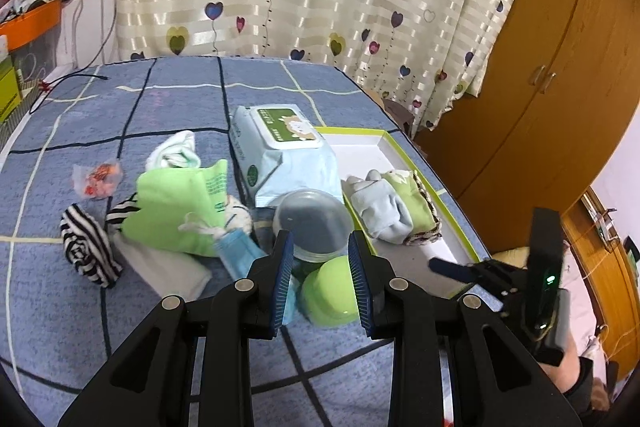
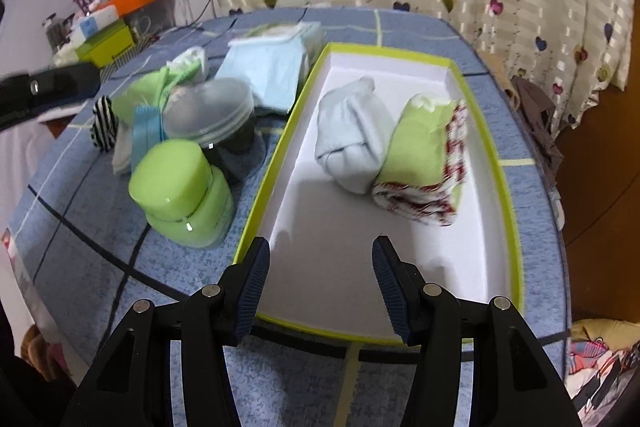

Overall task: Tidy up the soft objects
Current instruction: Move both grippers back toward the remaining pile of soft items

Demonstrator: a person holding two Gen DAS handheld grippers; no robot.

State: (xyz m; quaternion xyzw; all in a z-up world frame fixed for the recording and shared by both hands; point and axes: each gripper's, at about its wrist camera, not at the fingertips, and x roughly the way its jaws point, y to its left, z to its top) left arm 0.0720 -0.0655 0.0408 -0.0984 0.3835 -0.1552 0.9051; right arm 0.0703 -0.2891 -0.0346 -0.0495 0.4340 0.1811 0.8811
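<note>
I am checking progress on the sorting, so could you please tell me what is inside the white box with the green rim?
Inside the box lie two soft bundles side by side: a pale blue rolled cloth and a green cloth with red-and-white trim. The floor beneath them is hidden; the rest shows bare white.

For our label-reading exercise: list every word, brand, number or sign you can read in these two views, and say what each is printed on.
No text can be read with certainty.
Wet wipes pack: the green lid label carries print and a cartoon picture, too small to read.
Green pouch: green print along its edge, too blurred to read.
Green box beside the table: dark lettering, too small to read.
</note>
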